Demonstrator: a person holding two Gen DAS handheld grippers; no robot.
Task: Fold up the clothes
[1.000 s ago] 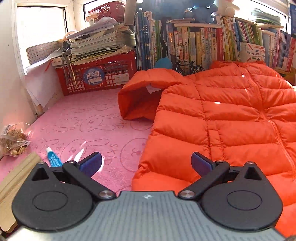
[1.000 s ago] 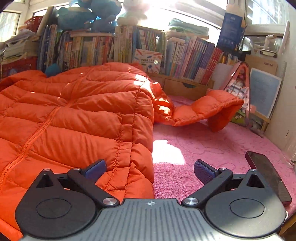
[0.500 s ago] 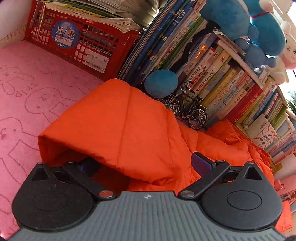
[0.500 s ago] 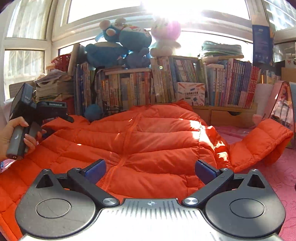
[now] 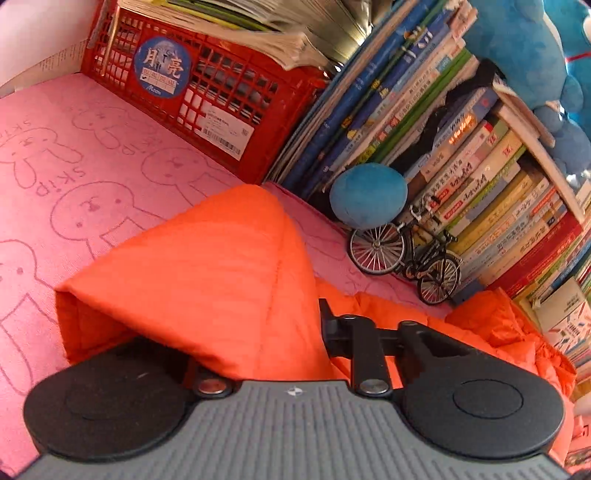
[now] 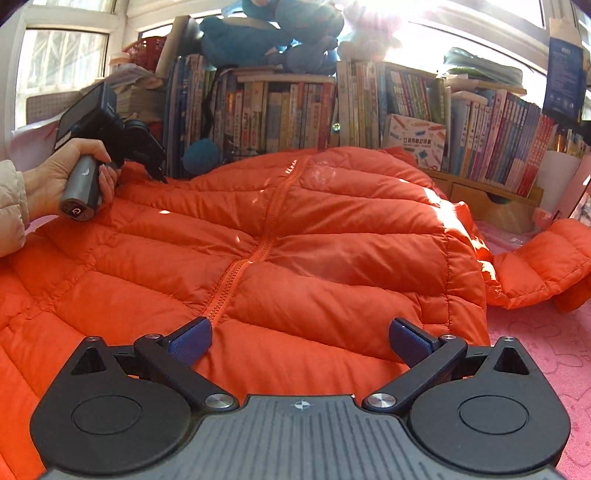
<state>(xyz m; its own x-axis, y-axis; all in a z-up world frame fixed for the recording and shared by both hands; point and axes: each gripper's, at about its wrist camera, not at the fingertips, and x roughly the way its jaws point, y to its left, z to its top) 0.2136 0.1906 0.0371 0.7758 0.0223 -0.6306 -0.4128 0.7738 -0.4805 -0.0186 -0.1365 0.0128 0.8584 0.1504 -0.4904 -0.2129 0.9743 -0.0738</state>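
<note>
An orange puffer jacket (image 6: 295, 236) lies spread, zipper up, on a pink mat (image 6: 535, 350). Its left sleeve (image 5: 207, 280) lies by the books, its right sleeve (image 6: 539, 266) stretches out to the right. My left gripper (image 5: 295, 325) is shut on the left sleeve; the fabric covers its left finger. It also shows in the right wrist view (image 6: 147, 162), held by a hand at the jacket's far left. My right gripper (image 6: 299, 338) is open and empty, just above the jacket's lower front near the zipper.
A red crate (image 5: 207, 88) with papers stands behind the sleeve. A row of books (image 5: 461, 166), a blue ball (image 5: 369, 195) and a small model bicycle (image 5: 406, 254) line the back. Plush toys (image 6: 269, 33) sit on the books.
My left gripper has closed on the left sleeve; its fingers were apart around it before. My right gripper has shifted left over the jacket front and stays open.
</note>
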